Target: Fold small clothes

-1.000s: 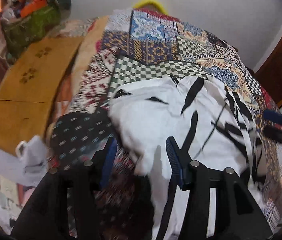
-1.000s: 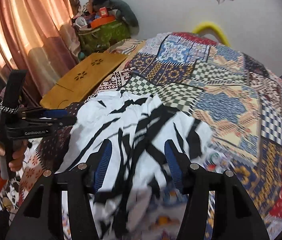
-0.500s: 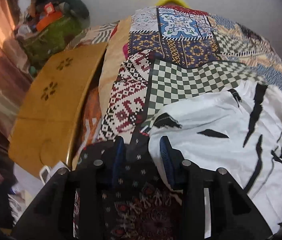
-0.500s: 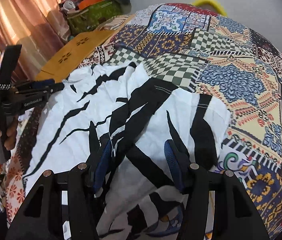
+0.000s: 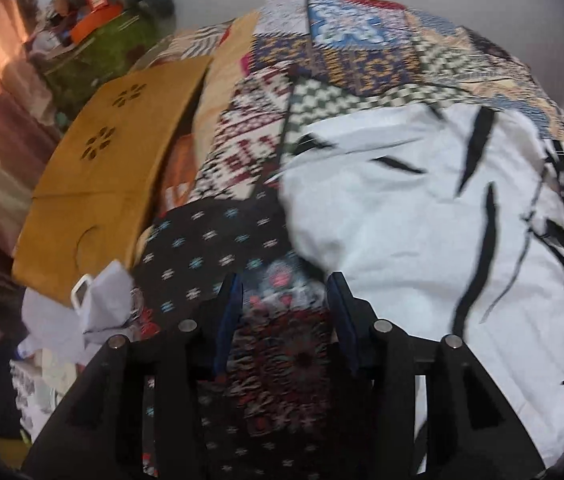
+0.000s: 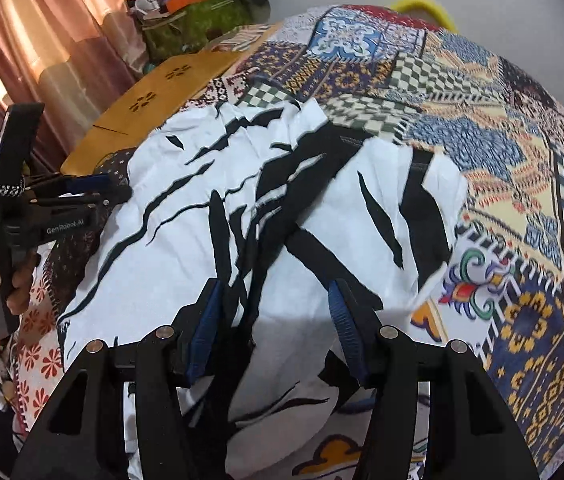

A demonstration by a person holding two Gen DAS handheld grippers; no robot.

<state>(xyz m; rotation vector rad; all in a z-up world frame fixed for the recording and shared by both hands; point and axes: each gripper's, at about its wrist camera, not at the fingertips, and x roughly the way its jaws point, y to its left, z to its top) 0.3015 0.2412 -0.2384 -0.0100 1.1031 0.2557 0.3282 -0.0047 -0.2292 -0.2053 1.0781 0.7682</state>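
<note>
Widened since earlier, left tool [image 5: 283,284] holds nothing.

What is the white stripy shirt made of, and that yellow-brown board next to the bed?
The shirt looks like thin, soft woven cloth, maybe cotton: matte, it wrinkles and drapes over the bedspread. The black streaks seem printed on. The board looks like wood or pressed fibreboard with a smooth, dull finish: it lies flat and stiff, with flower shapes cut cleanly through. Which one, I cannot tell.

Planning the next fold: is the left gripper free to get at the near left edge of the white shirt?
Probably yes. The left gripper is open over the quilt, just beside the shirt edge, with nothing lying between them.
</note>
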